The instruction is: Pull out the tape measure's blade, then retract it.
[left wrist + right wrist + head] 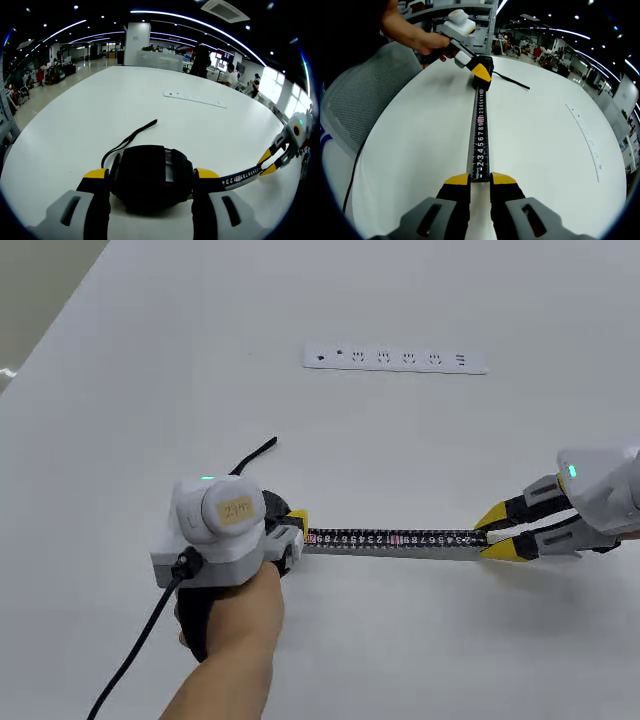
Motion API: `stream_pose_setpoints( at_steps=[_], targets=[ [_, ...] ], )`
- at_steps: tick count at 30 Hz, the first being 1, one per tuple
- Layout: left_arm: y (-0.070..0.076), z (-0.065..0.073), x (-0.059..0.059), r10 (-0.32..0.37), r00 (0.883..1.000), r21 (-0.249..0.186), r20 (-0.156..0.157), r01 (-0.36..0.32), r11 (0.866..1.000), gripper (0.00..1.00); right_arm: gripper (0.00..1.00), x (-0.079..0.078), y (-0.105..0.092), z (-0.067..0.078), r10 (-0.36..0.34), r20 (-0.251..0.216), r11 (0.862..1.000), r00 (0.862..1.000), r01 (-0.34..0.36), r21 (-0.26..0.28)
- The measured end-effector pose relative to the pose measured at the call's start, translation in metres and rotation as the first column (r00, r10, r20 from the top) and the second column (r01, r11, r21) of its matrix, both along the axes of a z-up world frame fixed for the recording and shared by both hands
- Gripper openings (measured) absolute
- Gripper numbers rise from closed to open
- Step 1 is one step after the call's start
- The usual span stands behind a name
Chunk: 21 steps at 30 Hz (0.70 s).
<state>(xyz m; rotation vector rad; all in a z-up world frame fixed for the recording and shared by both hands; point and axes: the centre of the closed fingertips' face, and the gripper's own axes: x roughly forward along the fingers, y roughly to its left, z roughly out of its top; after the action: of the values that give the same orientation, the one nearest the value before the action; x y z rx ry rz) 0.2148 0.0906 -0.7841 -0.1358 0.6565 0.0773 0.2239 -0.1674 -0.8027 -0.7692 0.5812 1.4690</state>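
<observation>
A black tape measure case (150,175) sits on the white table, and my left gripper (150,174) is shut on it, its yellow-tipped fingers (95,175) pressing both sides. In the head view the case (275,512) is mostly hidden behind the left gripper (290,530). A black blade with white numerals (395,539) runs out to the right along the table. My right gripper (480,179) is shut on the blade's end (480,172); in the head view it (495,533) is at the right. A black wrist strap (252,455) trails from the case.
A white power strip (395,358) lies flat at the far side of the table. A black cable (135,645) hangs from the left gripper toward the near edge. The table's left edge (50,335) is far off. People and desks fill the background room.
</observation>
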Motion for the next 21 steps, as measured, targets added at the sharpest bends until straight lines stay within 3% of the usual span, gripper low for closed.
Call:
stream_pose_setpoints(
  at_steps=[21],
  targets=[
    [0.0003, -0.0005, -0.0007, 0.005, 1.000, 0.005, -0.005, -0.005, 1.000, 0.62, 0.14, 0.0000, 0.0087, 0.0006, 0.000, -0.005, 1.000, 1.000, 0.000, 0.014]
  ],
)
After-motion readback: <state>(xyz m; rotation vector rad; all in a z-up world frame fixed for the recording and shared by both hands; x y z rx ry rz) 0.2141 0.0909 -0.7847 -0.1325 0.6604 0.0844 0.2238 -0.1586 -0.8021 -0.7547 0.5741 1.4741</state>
